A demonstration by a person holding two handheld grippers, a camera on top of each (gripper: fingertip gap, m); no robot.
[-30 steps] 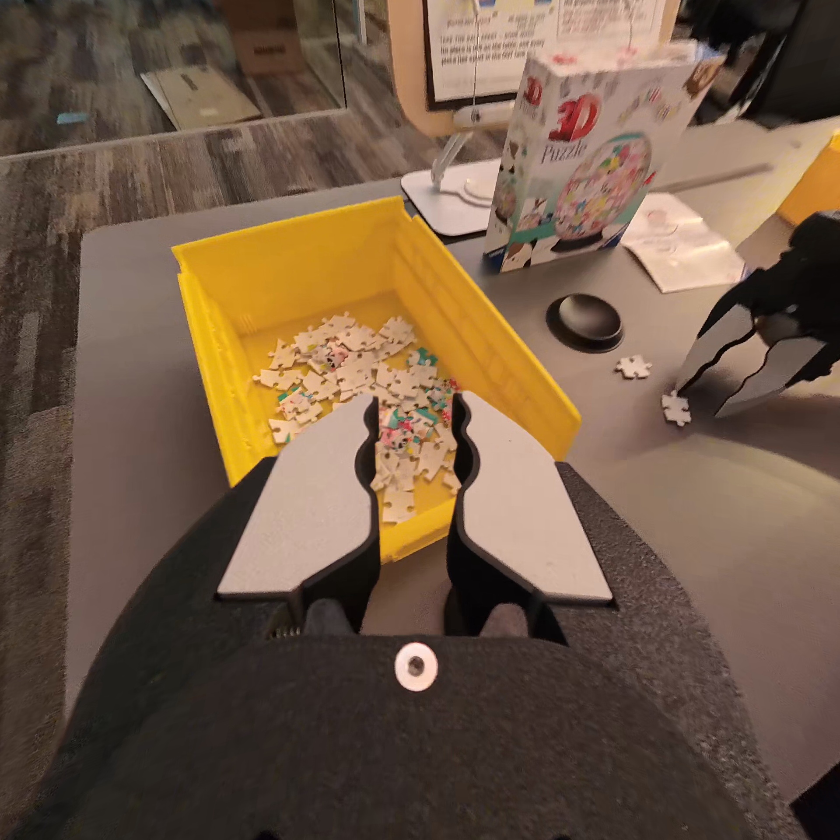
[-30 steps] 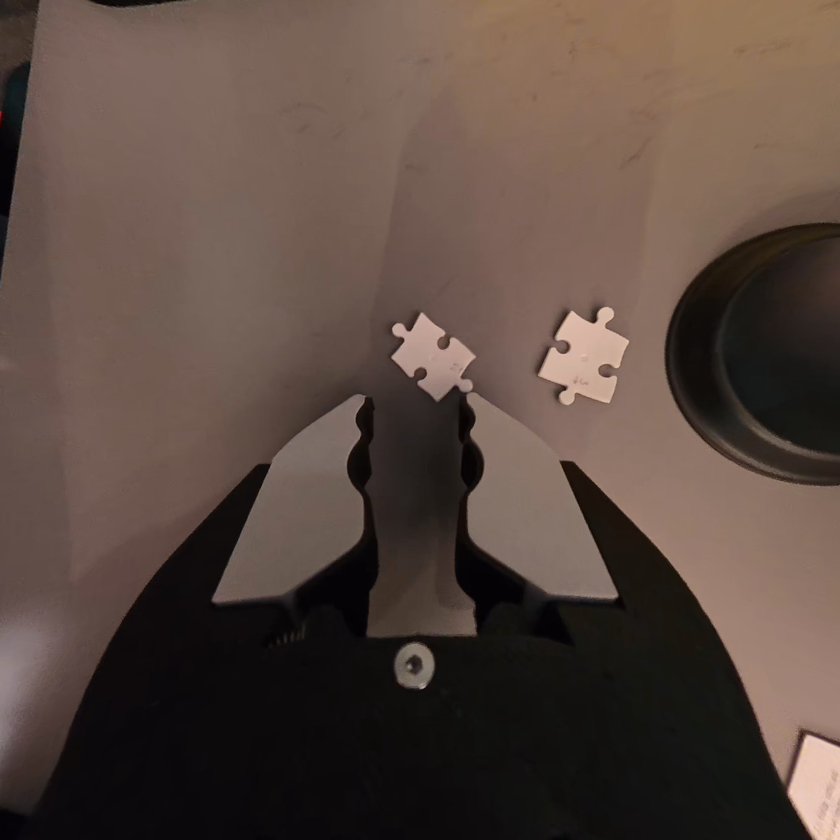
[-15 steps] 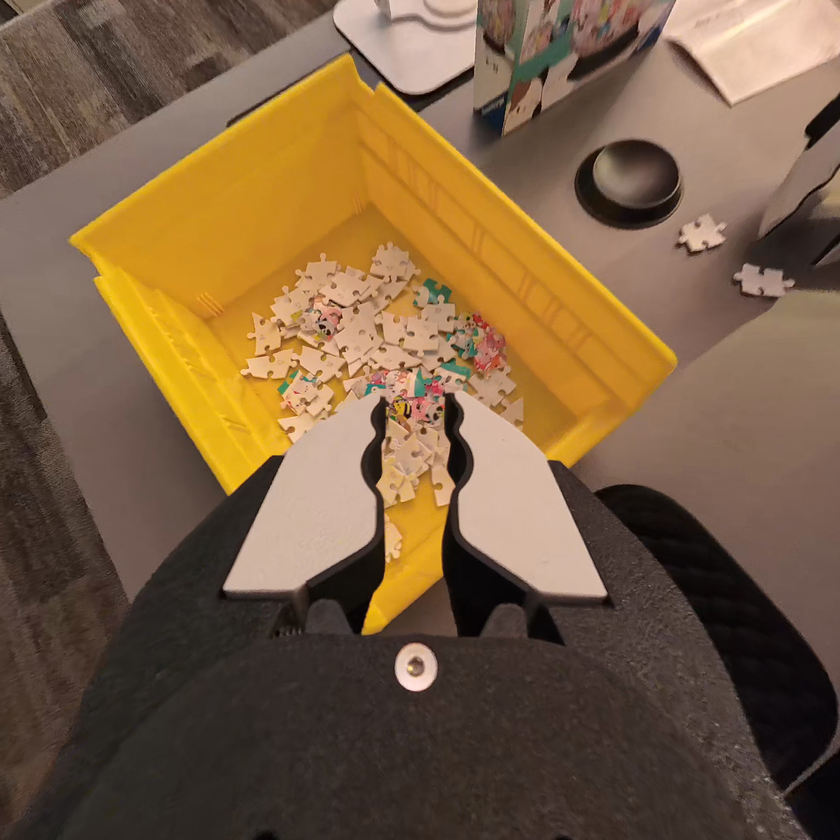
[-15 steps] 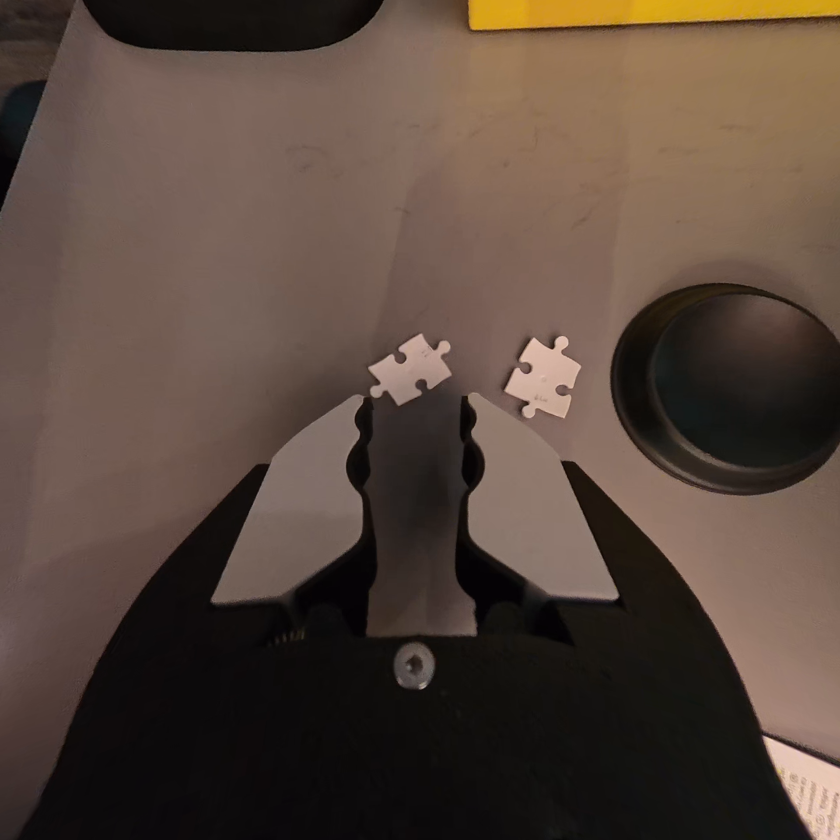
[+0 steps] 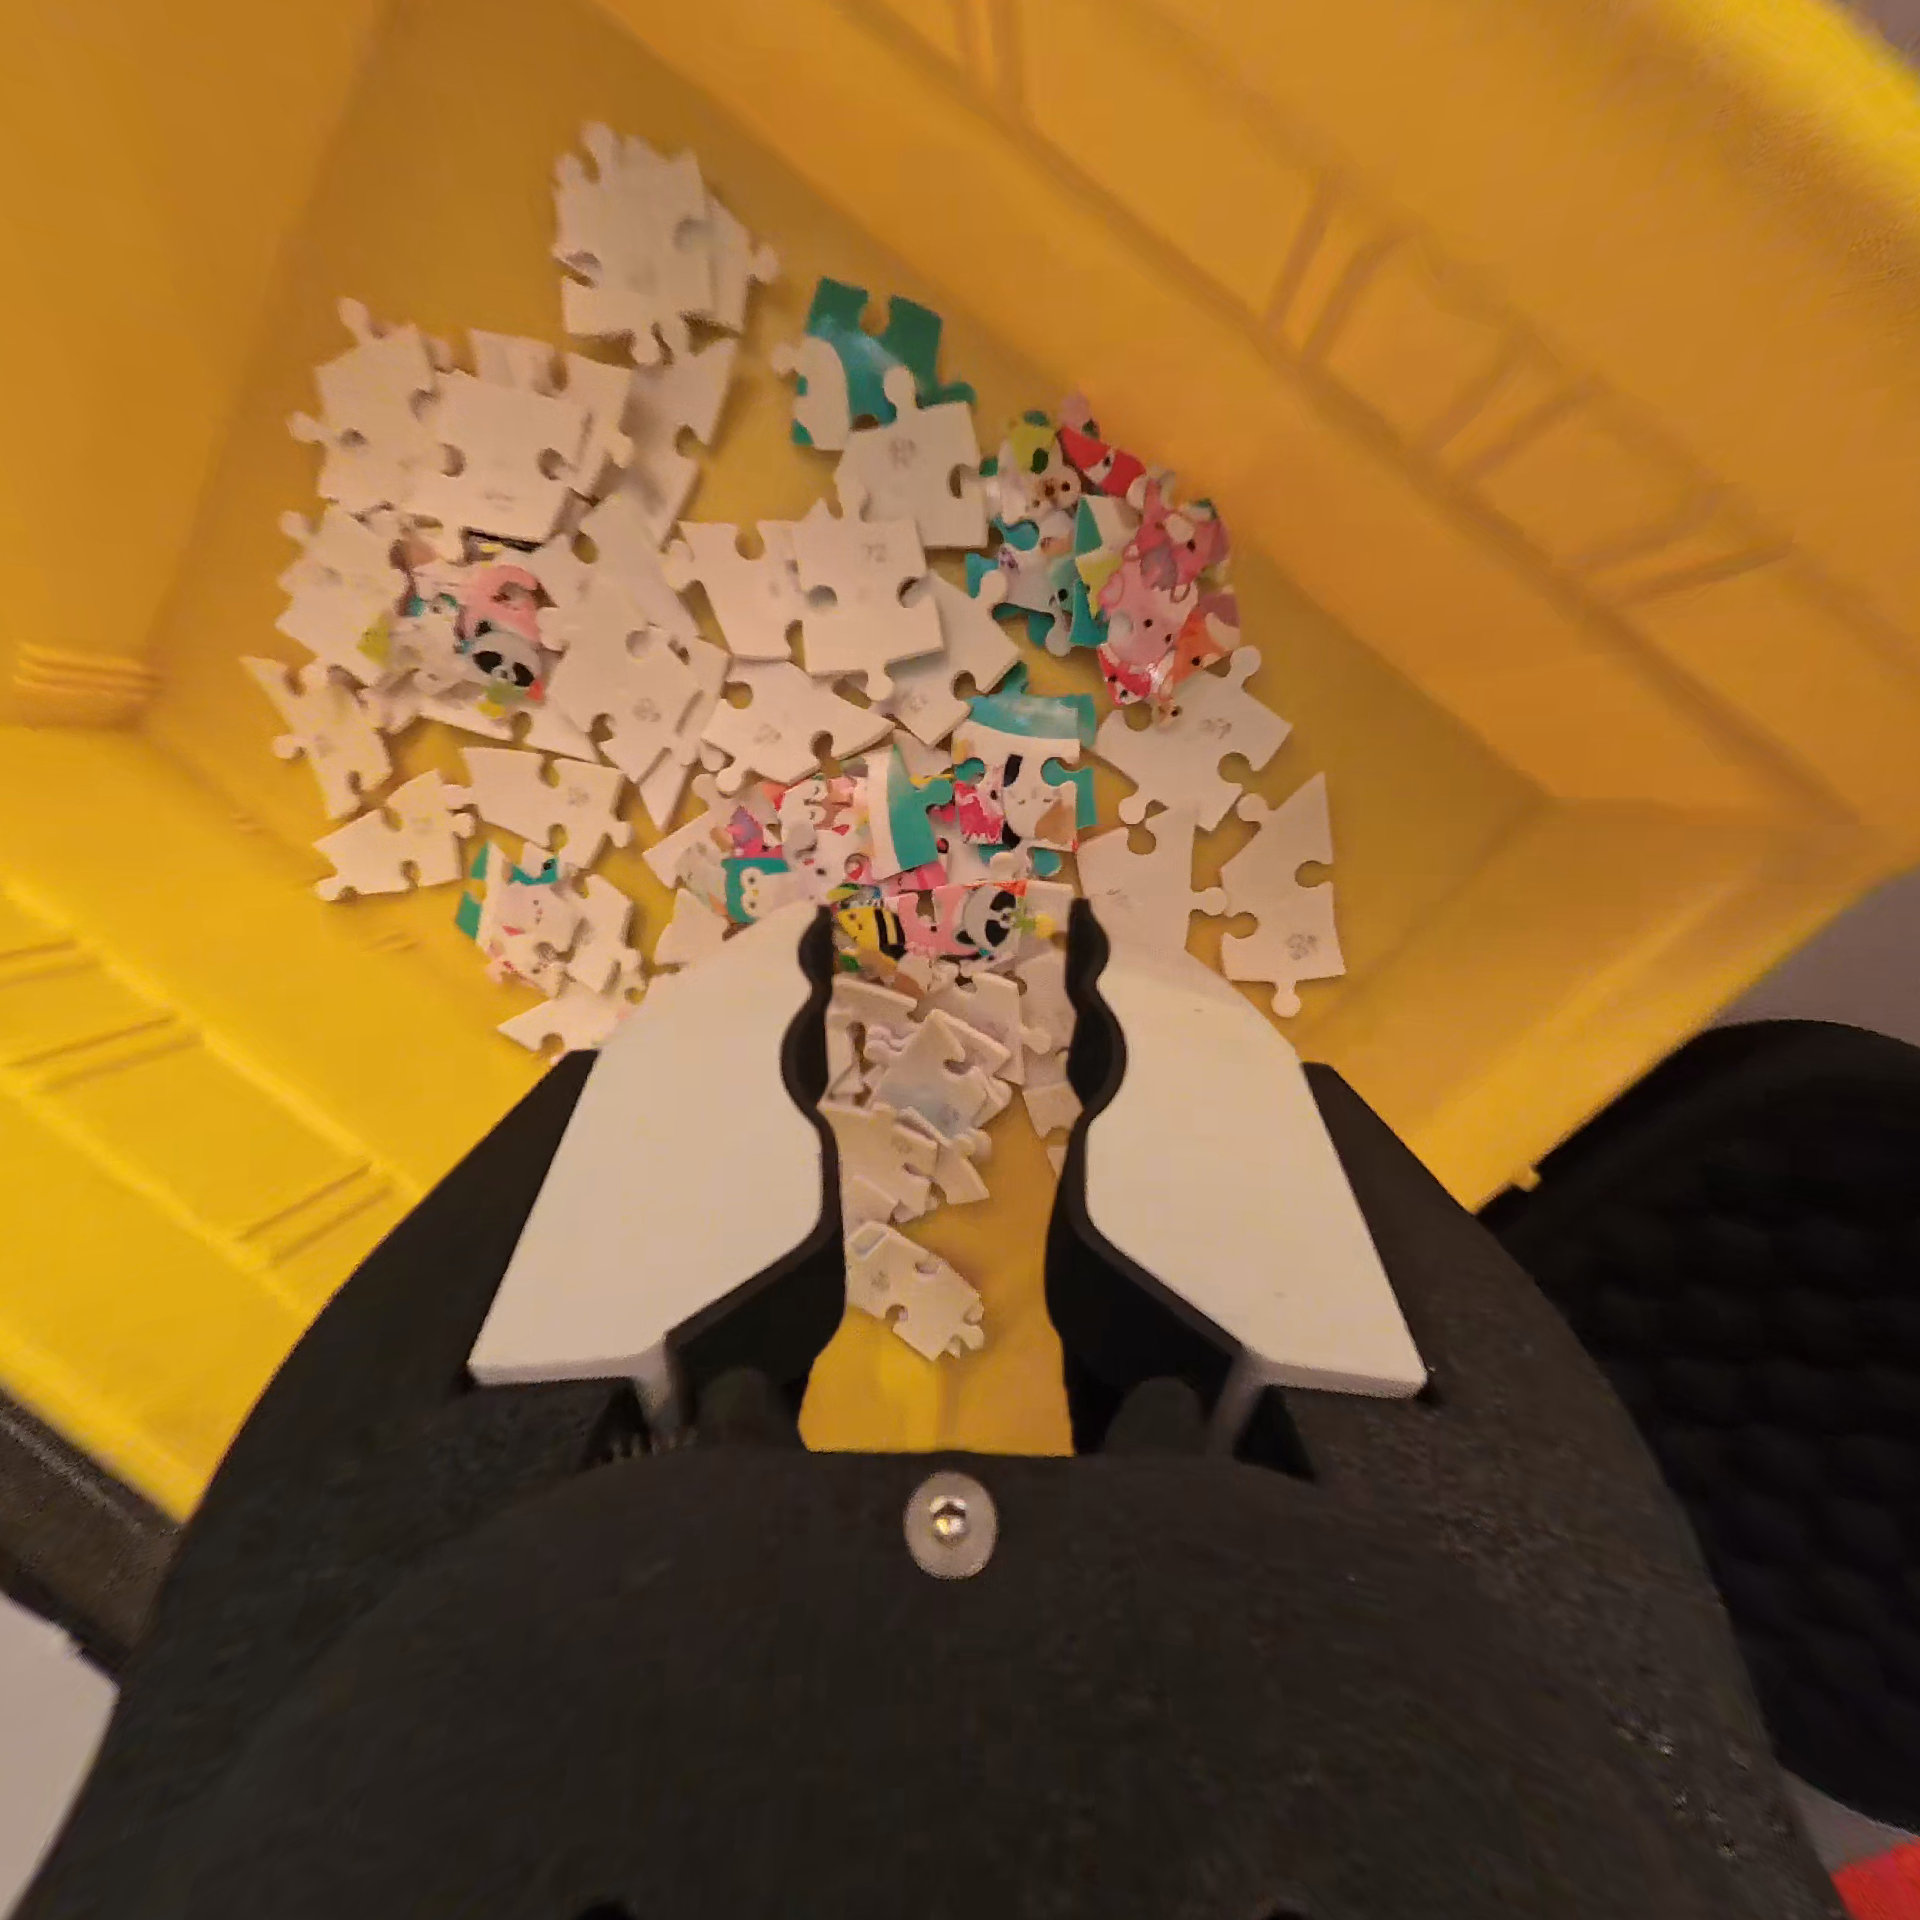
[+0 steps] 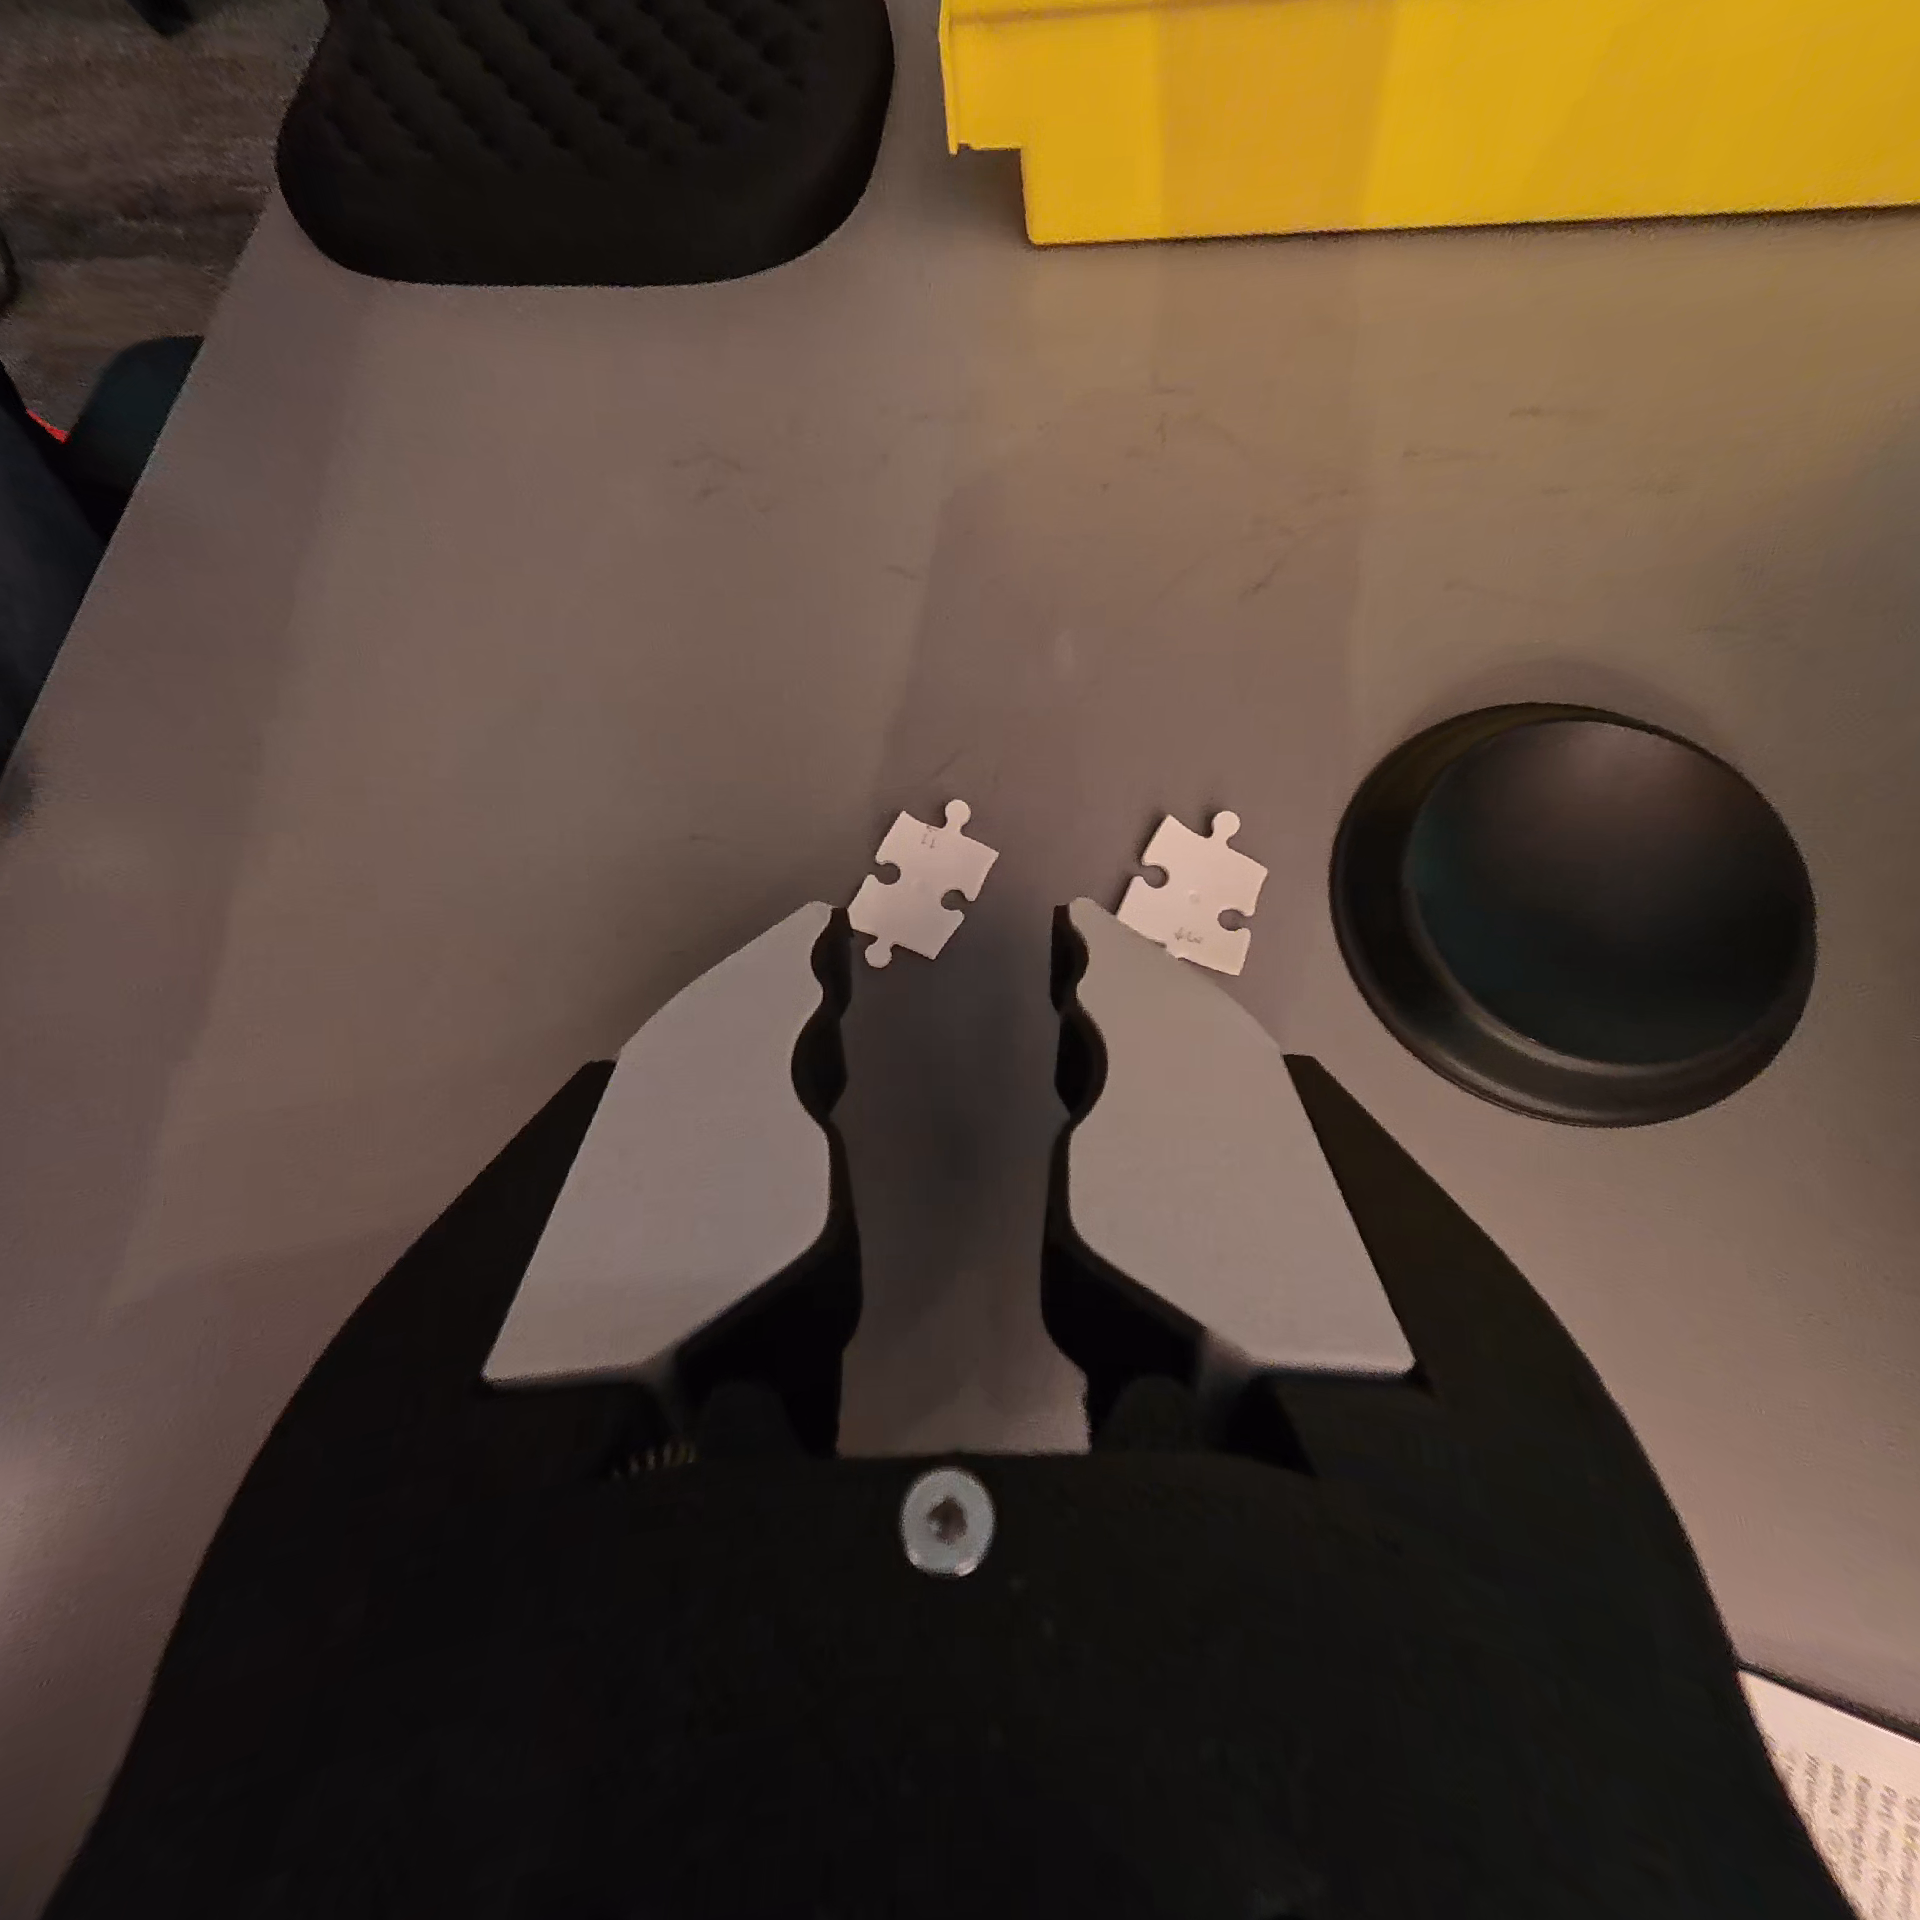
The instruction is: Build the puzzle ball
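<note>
In the left wrist view my left gripper is open and empty, down inside the yellow bin, just over a heap of loose puzzle pieces, most white side up, some coloured. In the right wrist view my right gripper is open and empty above the grey table. Two white puzzle pieces lie face down at its fingertips: one by the left tip, one by the right tip. A round black stand sits to the right of them.
The yellow bin's outer wall stands at the far side of the table in the right wrist view. A black quilted chair back shows at the table's edge, also in the left wrist view. A printed sheet lies at bottom right.
My left gripper has moved forward and down into the bin, close over the pieces. My right gripper has pulled back a little; the piece by its left tip has turned.
</note>
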